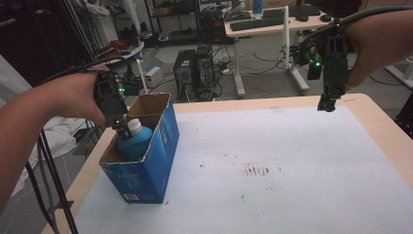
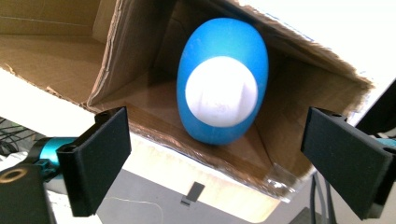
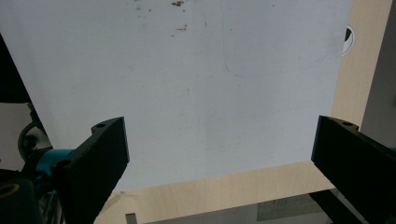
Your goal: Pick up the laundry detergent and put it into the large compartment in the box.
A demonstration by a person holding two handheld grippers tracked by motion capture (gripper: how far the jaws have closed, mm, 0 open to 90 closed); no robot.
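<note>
The blue bottle (image 1: 132, 142) stands upright inside the cardboard box (image 1: 155, 161) at the table's (image 1: 380, 126) left edge. The left gripper (image 1: 122, 130) hovers above its white cap (image 2: 221, 91), jaws released. The right gripper (image 1: 327, 105) hangs unclenched over the far right edge, above bare white mat (image 1: 272, 161).

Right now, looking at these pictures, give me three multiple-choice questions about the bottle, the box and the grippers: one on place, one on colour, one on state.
1. Where is the blue plastic bottle?
A. On the white mat
B. Inside the blue cardboard box
C. On the floor

2. What colour is the bottle's round cap?
A. White
B. Red
C. Black

3. How is the left gripper?
A. Clamped on the cap
B. Clamped on the box wall
C. Open above the bottle

Answers: B, brown walls surround the bottle; A, the cap shows white against blue; C, both pads stand wide apart, touching nothing.
</note>
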